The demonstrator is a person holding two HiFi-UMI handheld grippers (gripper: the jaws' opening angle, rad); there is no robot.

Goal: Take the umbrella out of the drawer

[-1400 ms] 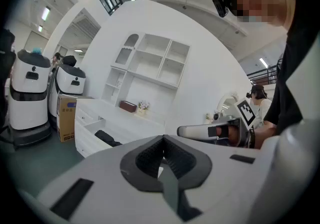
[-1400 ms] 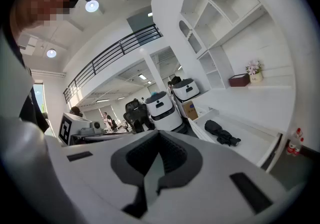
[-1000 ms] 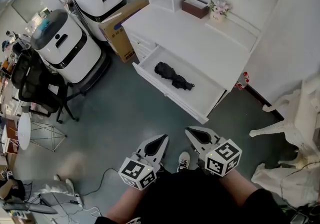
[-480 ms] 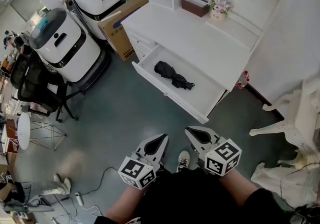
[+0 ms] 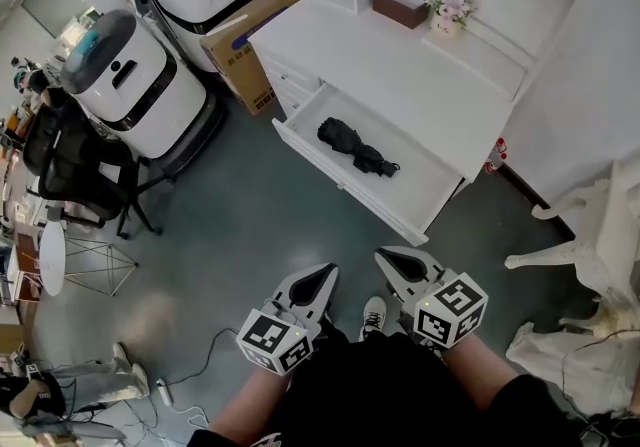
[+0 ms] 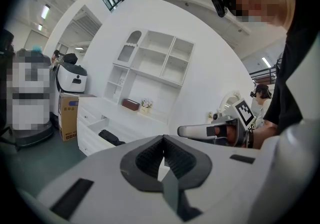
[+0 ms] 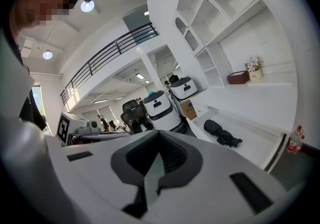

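Folded black umbrella (image 5: pixel 357 146) in the open drawer (image 5: pixel 415 190) at twelve o'clock, well apart from left gripper (image 5: pixel 322 277) and right gripper (image 5: pixel 390 261), fingers pressed together, empty. Looks light, soft outside, stiff inside; best gripped across its middle.

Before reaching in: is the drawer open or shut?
Open: the drawer stands pulled out from the desk, with the black umbrella lying exposed inside.

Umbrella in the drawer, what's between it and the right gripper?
In the head view, only a strip of bare floor and the front panel of the drawer separate the right gripper from the umbrella.
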